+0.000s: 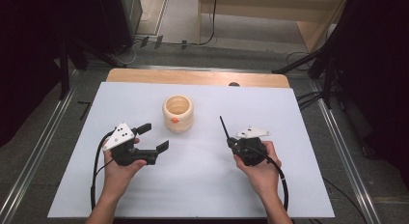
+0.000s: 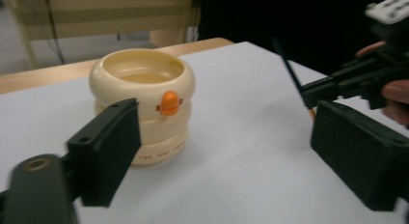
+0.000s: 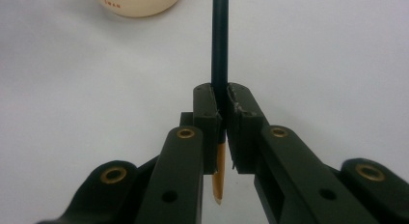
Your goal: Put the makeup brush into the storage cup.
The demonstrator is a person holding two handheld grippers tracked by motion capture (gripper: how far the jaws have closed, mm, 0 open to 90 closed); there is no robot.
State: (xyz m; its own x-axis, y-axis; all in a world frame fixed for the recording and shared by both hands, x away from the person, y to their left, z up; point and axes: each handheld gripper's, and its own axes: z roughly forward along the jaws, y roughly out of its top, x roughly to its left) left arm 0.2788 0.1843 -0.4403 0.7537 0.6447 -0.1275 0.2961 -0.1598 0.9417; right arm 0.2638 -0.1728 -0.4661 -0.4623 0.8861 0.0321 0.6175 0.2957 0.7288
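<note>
Right gripper (image 1: 230, 135), toward the table's near right edge, clamps a pencil (image 3: 220, 45) with its blunt end aimed at the cup (image 1: 178, 113), ready for insertion. Left gripper (image 1: 153, 137) gapes empty beside the cup, mid-table, probably to steady it.

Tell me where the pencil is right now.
The pencil is clamped in the right gripper, right of centre in the high view, pointing toward the cream cup.

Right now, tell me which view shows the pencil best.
The right gripper view: the pencil runs up the middle, clamped in the right claw, sharpened tip toward the camera. The high view shows a thin dark stick; the left gripper view, a blurred shaft.
</note>
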